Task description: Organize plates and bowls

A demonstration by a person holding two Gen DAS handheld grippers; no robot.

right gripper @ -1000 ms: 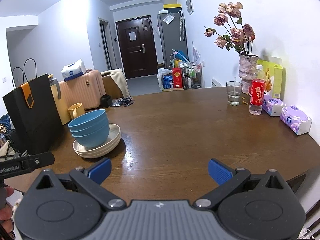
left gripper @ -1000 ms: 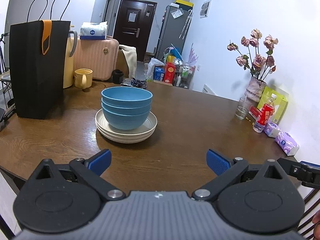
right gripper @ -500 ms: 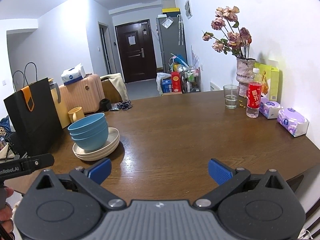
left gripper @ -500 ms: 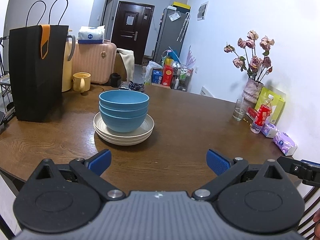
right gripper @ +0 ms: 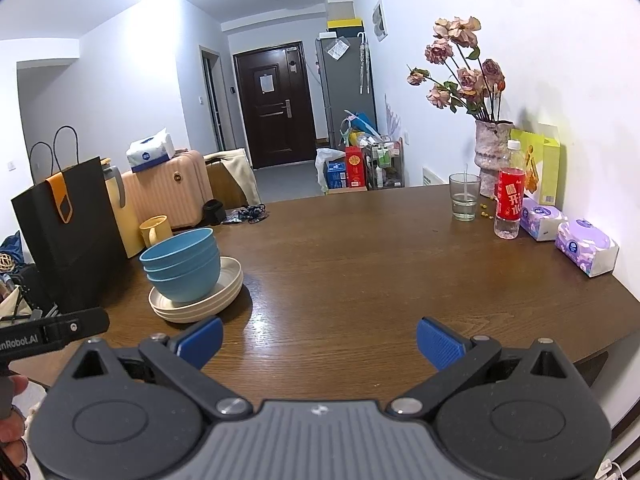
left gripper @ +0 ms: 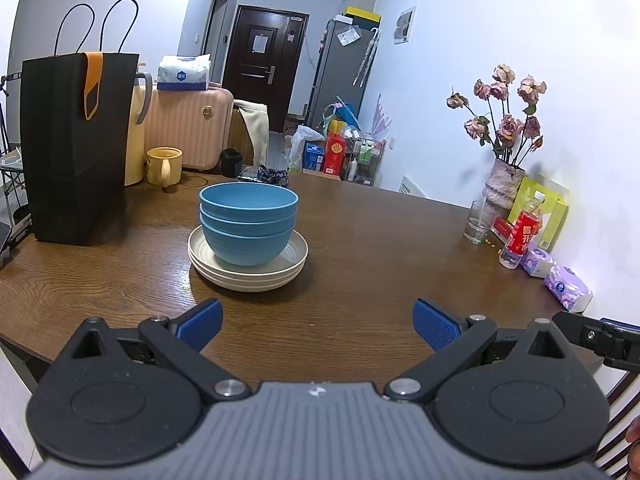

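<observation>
Round dark-brown wooden table (left gripper: pixel 360 248): bears all items. Stack of three cream shallow round plates (left gripper: pixel 248 268), left of centre, just right of the tall black paper carrier bag (left gripper: pixel 76 148); judged light, stiff, matte and probably hard plastic, best pinched at the exposed rim. Nest of three blue matte round bowls (left gripper: pixel 249 222), seated on the top plate; judged light and rigid, apt to lift as a clump, so take the top bowl's rim, wall between the pads. Left gripper (left gripper: pixel 318 318): blue pads spread wide, holding nothing, near edge, facing the stack. Right gripper (right gripper: pixel 320 338): likewise wide and empty, facing bare table. Right view alone shows the yellow mug (right gripper: pixel 154 230) directly behind the stack; left view shows it apart, far left
</observation>
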